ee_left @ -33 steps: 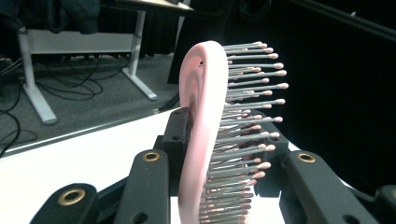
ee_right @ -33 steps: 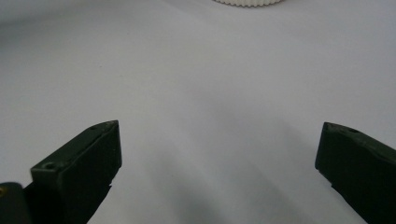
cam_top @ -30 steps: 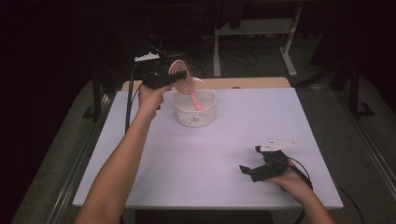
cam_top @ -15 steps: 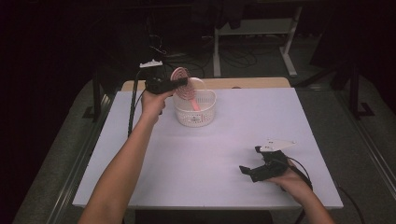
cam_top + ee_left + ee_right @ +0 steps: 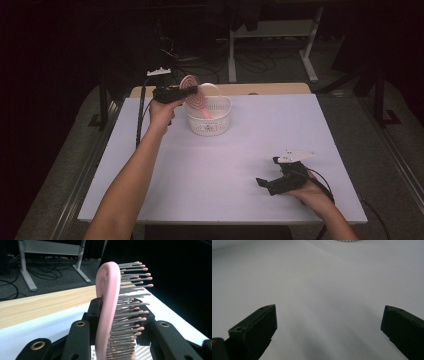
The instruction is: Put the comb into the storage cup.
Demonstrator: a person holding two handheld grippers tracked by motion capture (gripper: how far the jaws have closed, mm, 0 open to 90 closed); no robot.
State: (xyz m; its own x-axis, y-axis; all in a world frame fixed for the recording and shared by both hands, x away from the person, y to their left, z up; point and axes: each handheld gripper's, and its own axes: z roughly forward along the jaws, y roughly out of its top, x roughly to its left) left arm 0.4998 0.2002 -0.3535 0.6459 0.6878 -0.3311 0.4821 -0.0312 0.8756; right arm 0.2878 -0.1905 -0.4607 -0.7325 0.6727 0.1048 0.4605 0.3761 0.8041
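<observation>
High view: my right gripper [image 5: 280, 181] rests near the table's [image 5: 240, 150] near right edge, jaws spread, empty, bare room ahead. Farther left, my left gripper [image 5: 172, 93] pinches the brush [image 5: 192, 90] over the basket [image 5: 209, 117]. Judged: brush handle in, release remains. Far edge close behind.

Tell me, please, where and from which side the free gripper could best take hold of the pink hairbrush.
Probably the bare rim of the head on the hairbrush, from above. The left gripper clamps it lower on the head, the handle slants down into the white basket, and the bristles cover one face.
</observation>
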